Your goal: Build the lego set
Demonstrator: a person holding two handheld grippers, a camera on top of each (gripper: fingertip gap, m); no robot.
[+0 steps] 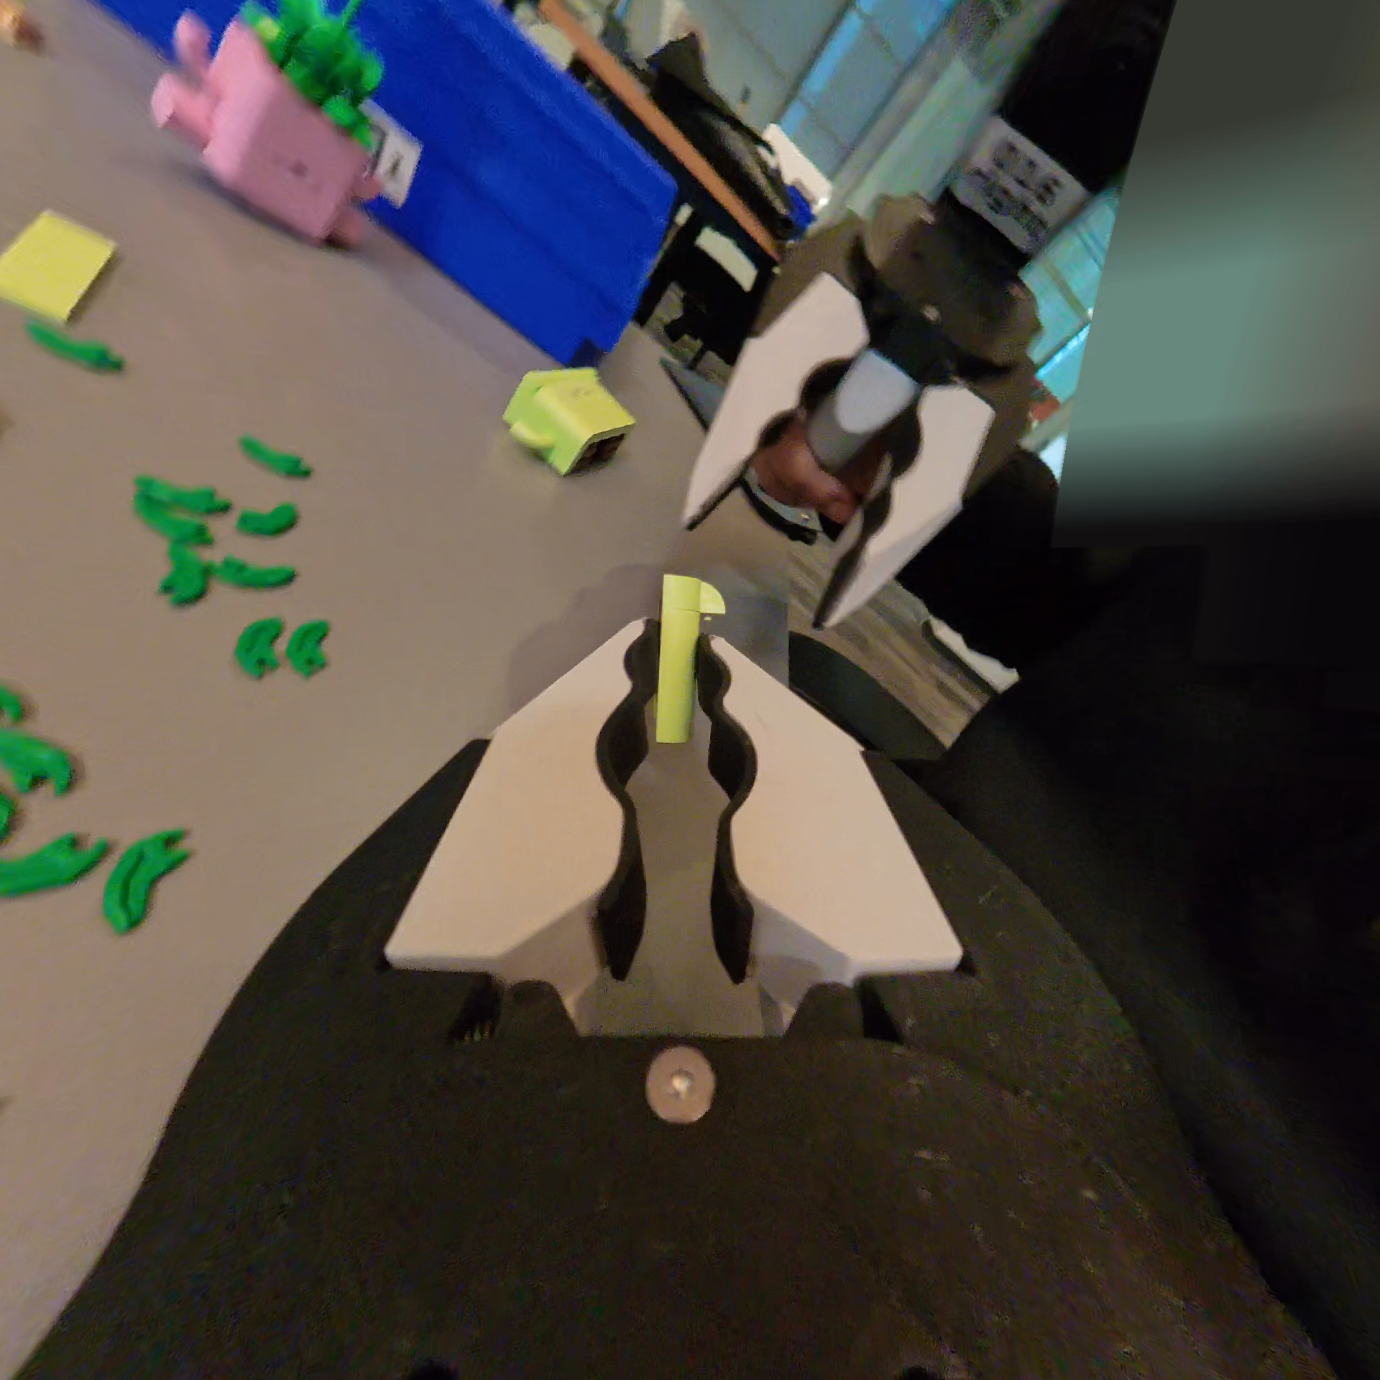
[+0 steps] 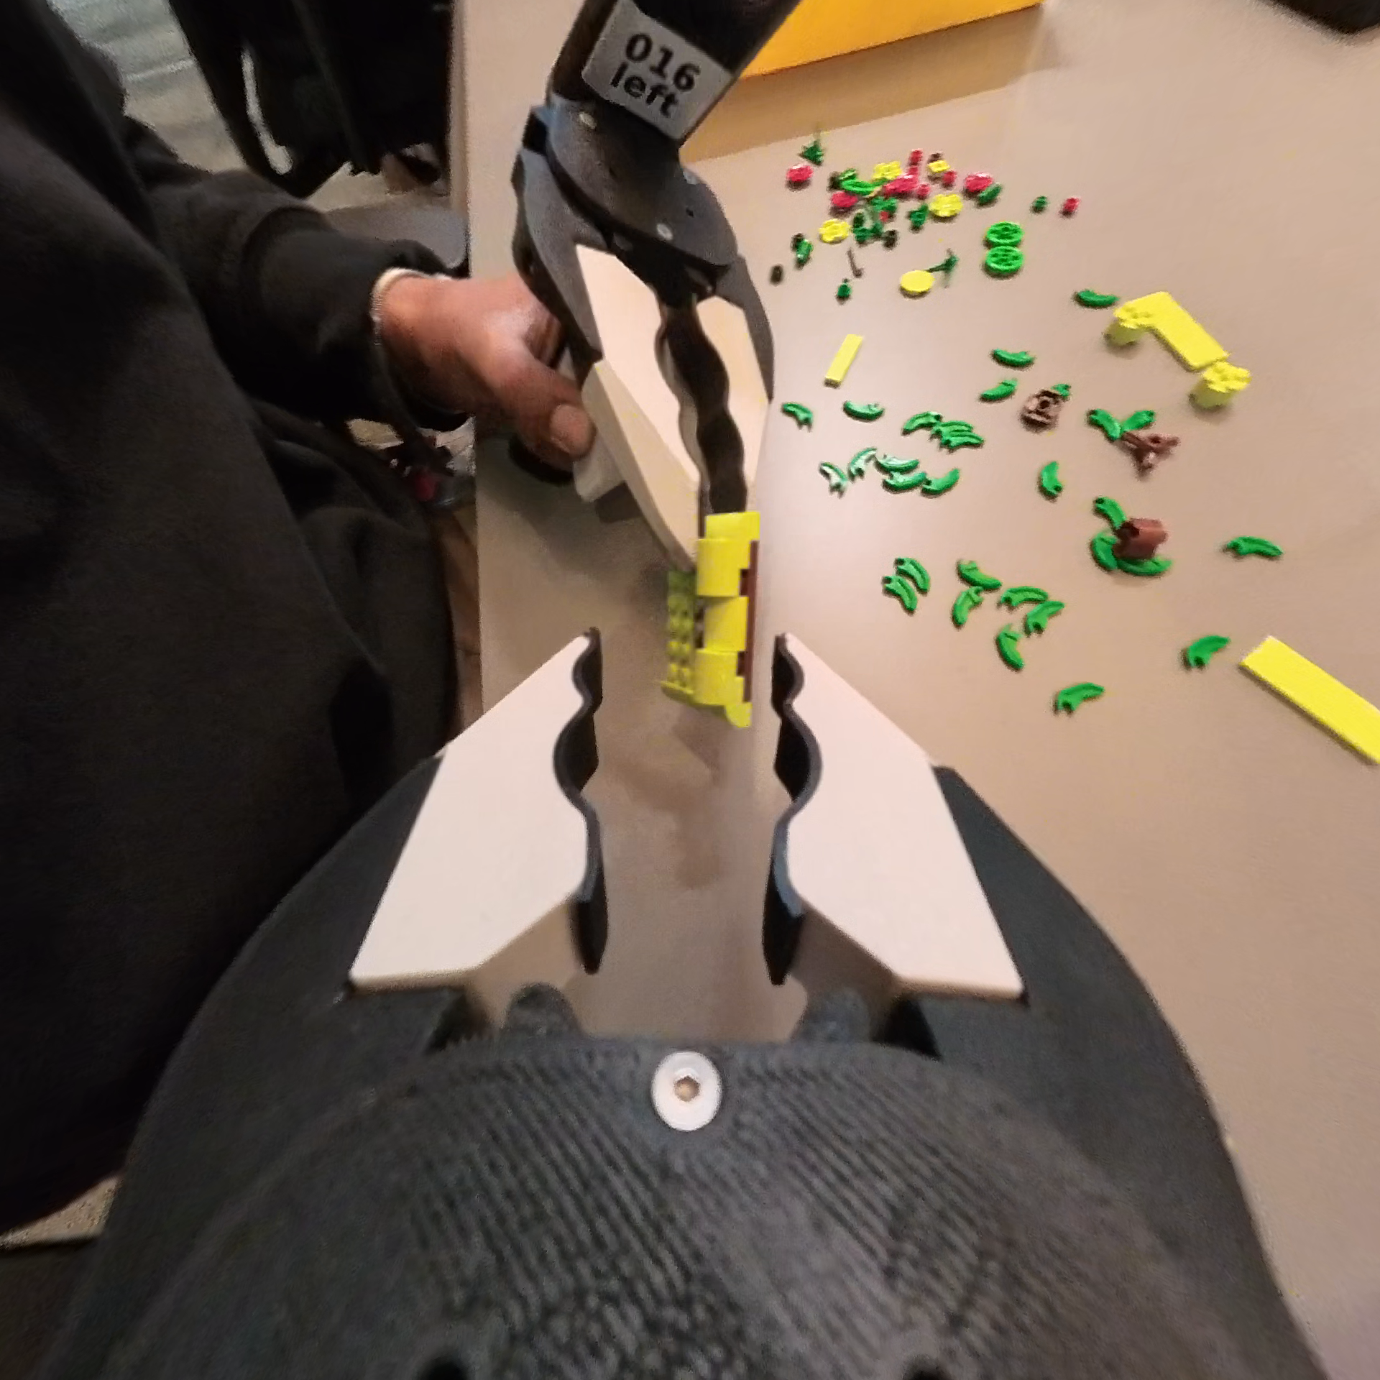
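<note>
My left gripper (image 1: 676, 635) is shut on a lime-yellow lego assembly (image 1: 674, 672), seen edge-on between its fingertips. In the right wrist view the left gripper (image 2: 717, 534) comes down from above. It holds the assembly (image 2: 720, 620) upright above the tan table (image 2: 933, 821); the assembly has studs on one side and a brown strip on the other. My right gripper (image 2: 687, 650) is open and empty, its tips just short of the assembly's lower end. In the left wrist view the right gripper (image 1: 754, 571) hangs above and to the right.
Several green leaf pieces (image 2: 971, 590) lie scattered, also in the left wrist view (image 1: 216, 538). Also on the table: a yellow plate (image 2: 1314, 694), a yellow sub-build (image 2: 1172, 343), a flower pile (image 2: 881, 194), a pink build with greenery (image 1: 261, 149), a lime block (image 1: 567, 418), a blue bin (image 1: 508, 172). The table edge (image 2: 474, 597) is at left. The tips of both grippers are at nearly the same place. About 15 cm separates my right fingertips from the lime block (image 1: 567, 418).
</note>
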